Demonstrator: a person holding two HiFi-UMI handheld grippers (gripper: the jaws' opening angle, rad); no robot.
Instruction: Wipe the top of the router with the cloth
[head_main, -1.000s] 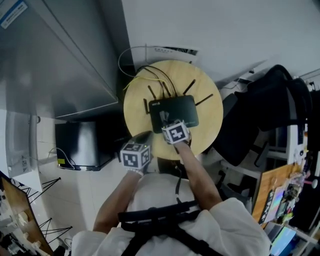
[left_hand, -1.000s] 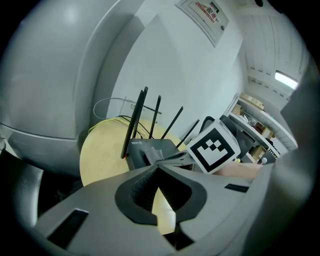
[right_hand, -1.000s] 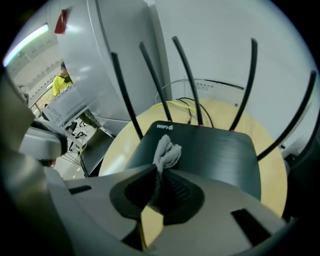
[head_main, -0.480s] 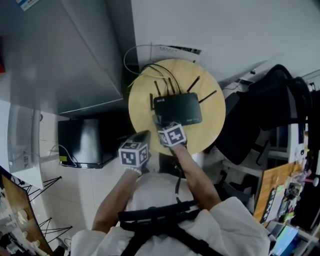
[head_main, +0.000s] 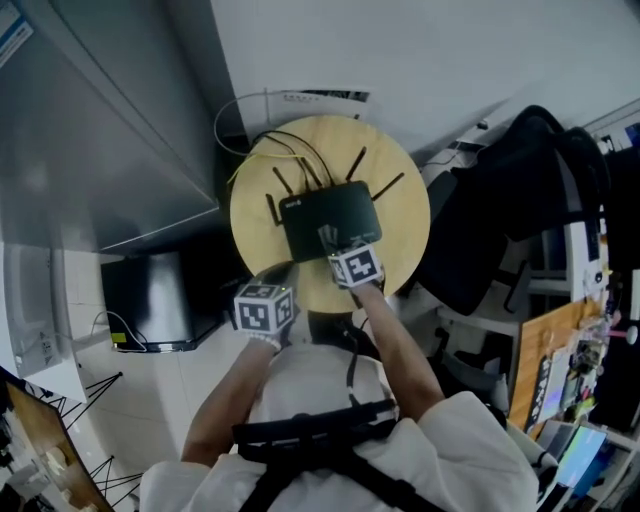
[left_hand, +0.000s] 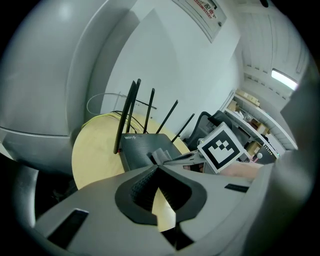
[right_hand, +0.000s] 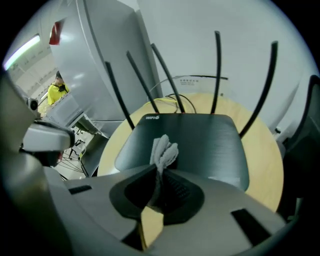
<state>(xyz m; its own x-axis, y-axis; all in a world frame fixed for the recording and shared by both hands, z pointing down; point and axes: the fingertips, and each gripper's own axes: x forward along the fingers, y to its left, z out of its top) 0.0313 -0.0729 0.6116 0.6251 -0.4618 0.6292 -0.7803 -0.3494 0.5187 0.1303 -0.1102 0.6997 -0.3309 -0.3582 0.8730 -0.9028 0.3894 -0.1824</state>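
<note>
**Right gripper clamping cloth on router top; left gripper closed and empty**

- Right gripper (right_hand: 159, 172): its jaws are pinching a bunched grey cloth (right_hand: 164, 149). The cloth's free end is sticking out past the tips and lying on the router (right_hand: 192, 142), on its top close to the near edge.
- Left gripper (left_hand: 157, 168): its jaws are meeting at the tips with nothing between them. It is hanging over the table's near-left edge, just beside the right gripper and clear of the router.
- Router: a dark, flat box sitting around the middle of the round wooden table (head_main: 405, 215). Its thin black antennas (right_hand: 217, 70) are standing up along its far and side edges.
- Cables (head_main: 290, 148): black and yellow, trailing off the table's far edge.
- Surroundings: a black chair (head_main: 510, 190) is standing beyond the table's right edge, and a grey cabinet (head_main: 100, 130) beyond its left.
</note>
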